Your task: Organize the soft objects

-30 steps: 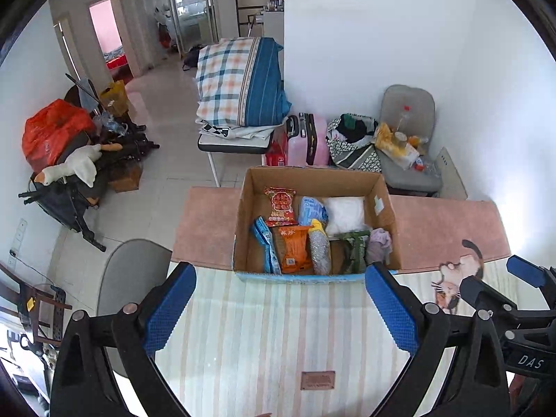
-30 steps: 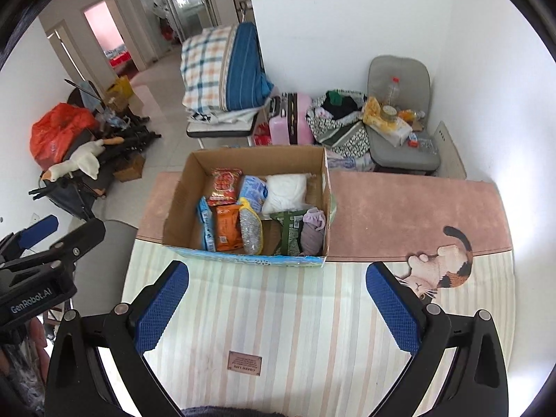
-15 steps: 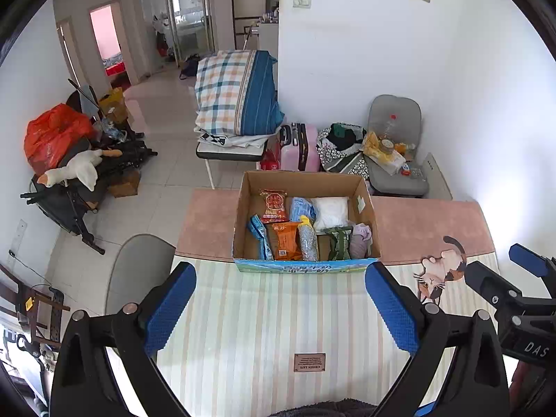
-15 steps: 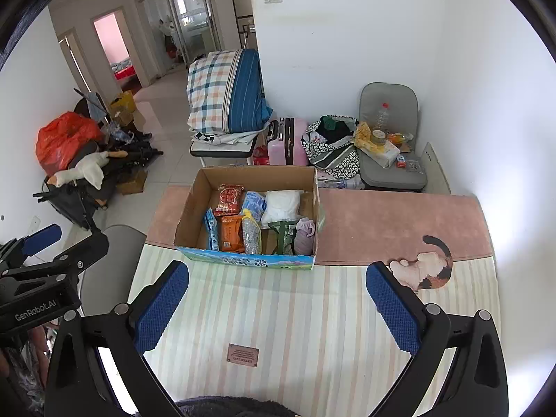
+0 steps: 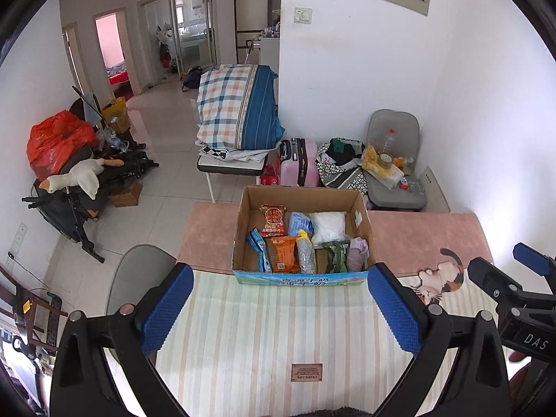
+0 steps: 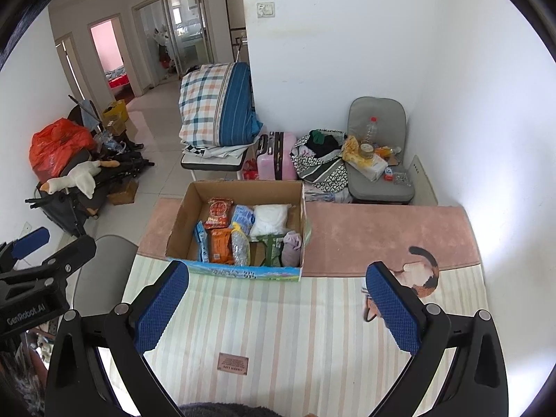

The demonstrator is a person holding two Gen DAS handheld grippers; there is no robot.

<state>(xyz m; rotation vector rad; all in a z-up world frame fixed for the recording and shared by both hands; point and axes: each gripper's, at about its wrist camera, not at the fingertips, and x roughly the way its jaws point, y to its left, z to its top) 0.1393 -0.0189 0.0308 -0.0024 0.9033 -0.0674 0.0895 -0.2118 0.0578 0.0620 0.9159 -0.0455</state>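
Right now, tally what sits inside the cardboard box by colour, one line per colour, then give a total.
Inside the cardboard box:
Red packet: 1
Orange packet: 1
Blue packets: 2
White bag: 1
Silvery packet with yellow top: 1
Green packet: 1
Lilac cloth bundle: 1
Total: 8

Ahead of the jaws stands a matt brown cardboard box [image 5: 301, 232] holding glossy plastic snack packets [image 5: 284, 254] and soft cloth pieces [image 5: 357, 254]. Under the jaws lies a striped woven cloth mat [image 6: 285, 326]. The finger pads [image 6: 161, 307] are blue rubber with rough, dotted texture on black matt plastic.
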